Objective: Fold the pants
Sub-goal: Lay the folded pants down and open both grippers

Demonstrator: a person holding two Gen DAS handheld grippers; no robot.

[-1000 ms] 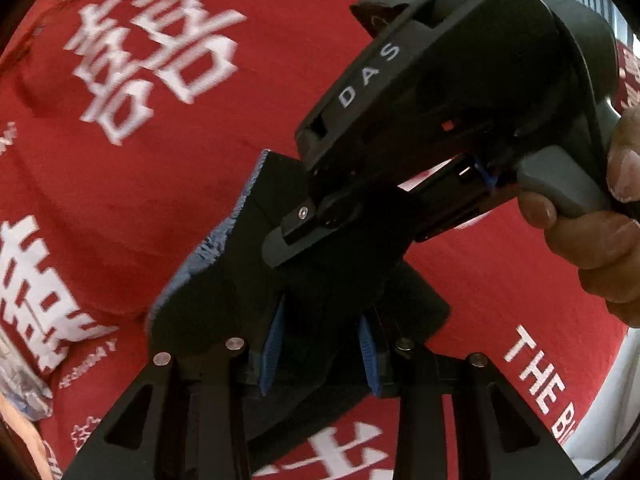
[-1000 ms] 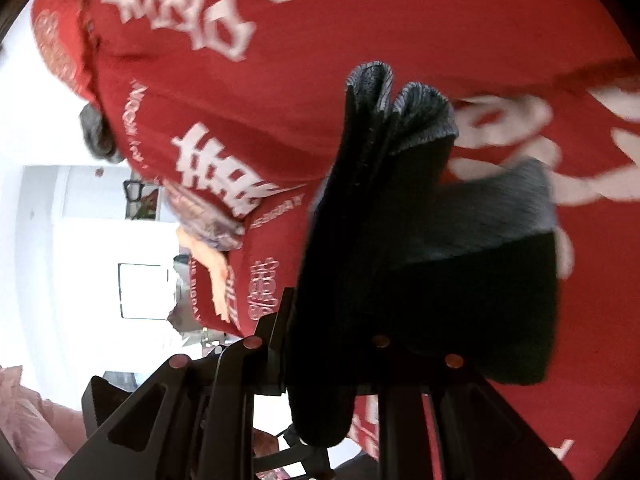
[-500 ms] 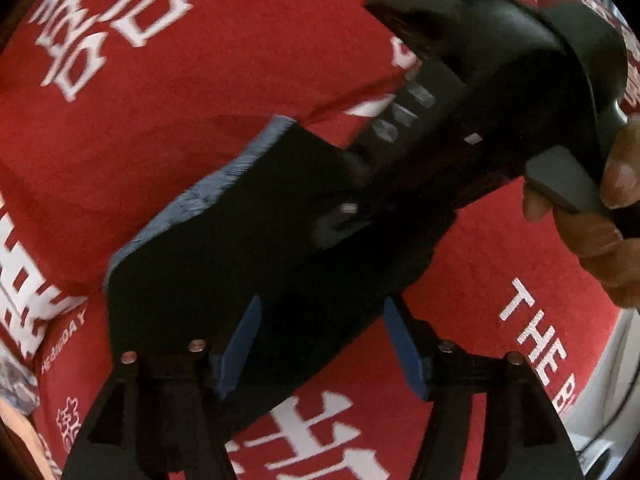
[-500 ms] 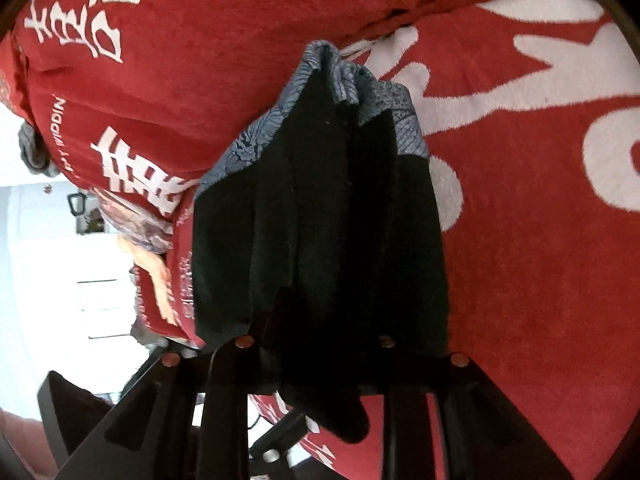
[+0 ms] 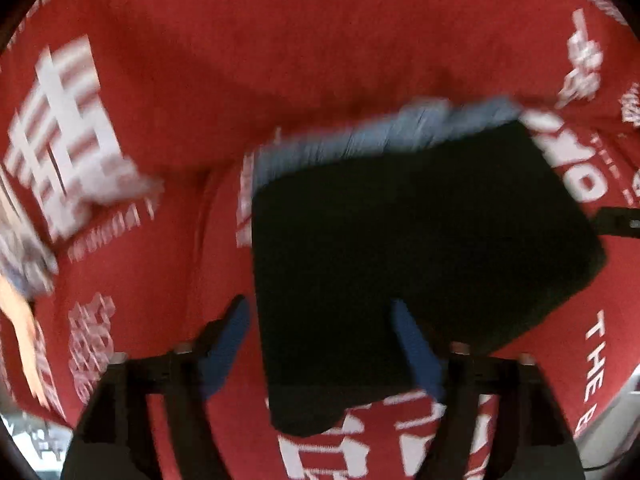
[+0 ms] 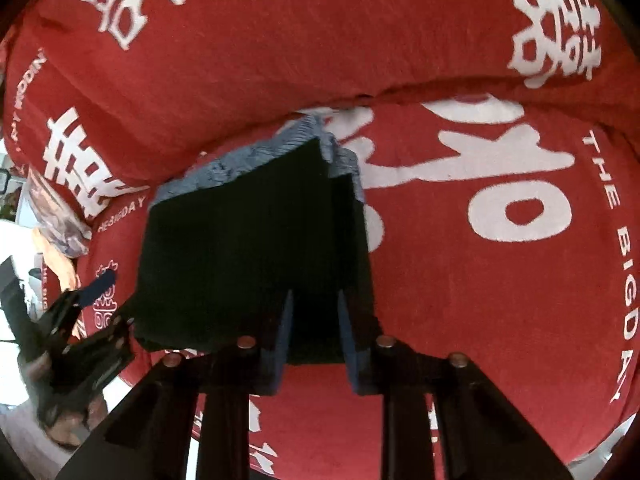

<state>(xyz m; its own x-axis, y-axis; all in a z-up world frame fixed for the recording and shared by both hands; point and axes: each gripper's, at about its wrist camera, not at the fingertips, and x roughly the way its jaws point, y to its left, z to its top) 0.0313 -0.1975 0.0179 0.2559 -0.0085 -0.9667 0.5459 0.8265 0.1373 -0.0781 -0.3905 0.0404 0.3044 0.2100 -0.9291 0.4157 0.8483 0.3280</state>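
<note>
The pants (image 5: 404,248) are black with a blue-grey waistband (image 5: 384,132), folded into a small block lying flat on the red bed cover. In the blurred left wrist view, my left gripper (image 5: 320,340) is open, its blue fingers straddling the near left edge of the pants without holding them. In the right wrist view the pants (image 6: 248,248) lie just ahead, waistband (image 6: 248,160) at the far end. My right gripper (image 6: 314,328) is open, its fingers over the near right edge of the fabric. The left gripper (image 6: 80,312) shows at the left there.
A red cover with large white characters (image 6: 480,184) spreads over the whole bed, with a raised fold (image 6: 320,60) behind the pants. Patterned fabric (image 6: 56,216) lies at the left edge. The bed's edge and a pale floor (image 5: 624,408) show at the lower right.
Both grippers have let go of the pants, which have dropped flat on the cover. The left gripper has opened wide and drawn back; the right gripper has left its view.
</note>
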